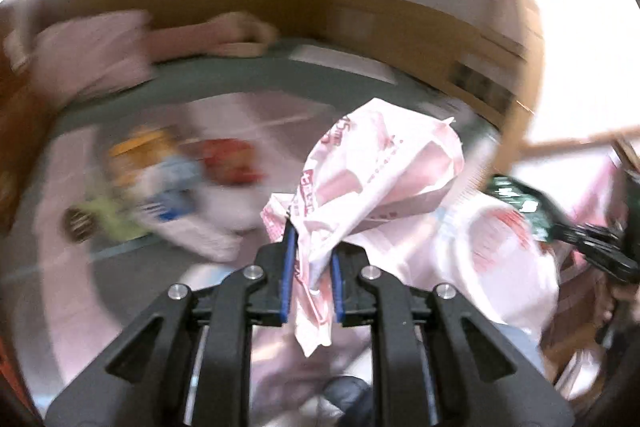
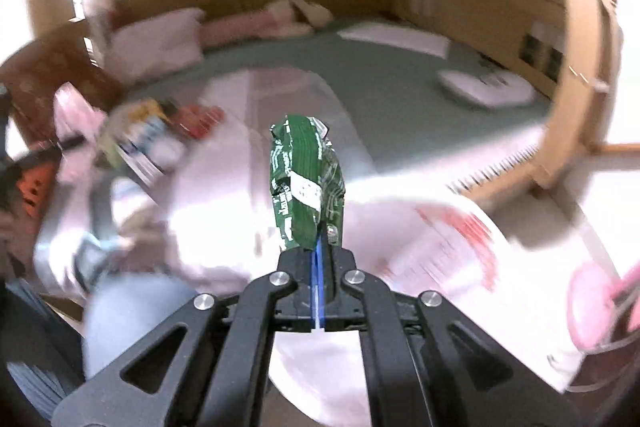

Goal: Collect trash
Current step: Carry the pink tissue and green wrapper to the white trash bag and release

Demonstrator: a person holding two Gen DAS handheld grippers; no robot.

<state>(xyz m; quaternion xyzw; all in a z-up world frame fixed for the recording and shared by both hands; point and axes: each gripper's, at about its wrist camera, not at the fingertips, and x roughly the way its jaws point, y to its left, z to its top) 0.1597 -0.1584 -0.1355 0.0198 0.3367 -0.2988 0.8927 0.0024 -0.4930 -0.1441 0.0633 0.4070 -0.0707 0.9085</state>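
My left gripper (image 1: 312, 259) is shut on the rim of a white plastic bag with red print (image 1: 380, 167) and holds it up above the bed. My right gripper (image 2: 318, 259) is shut on a crumpled green snack wrapper (image 2: 306, 183), which sticks up from its blue pads. In the left wrist view the right gripper (image 1: 592, 243) comes in from the right with the green wrapper (image 1: 516, 199) beside the bag. More of the bag (image 2: 452, 247) hangs at the lower right of the right wrist view. Both views are motion-blurred.
Several colourful wrappers (image 1: 168, 183) lie on the white sheet to the left, also visible in the right wrist view (image 2: 156, 131). Pink pillows (image 2: 160, 39) rest at the bed's head. A white pad (image 2: 484, 87) lies on the green blanket (image 2: 380, 87). Wooden walls surround the bed.
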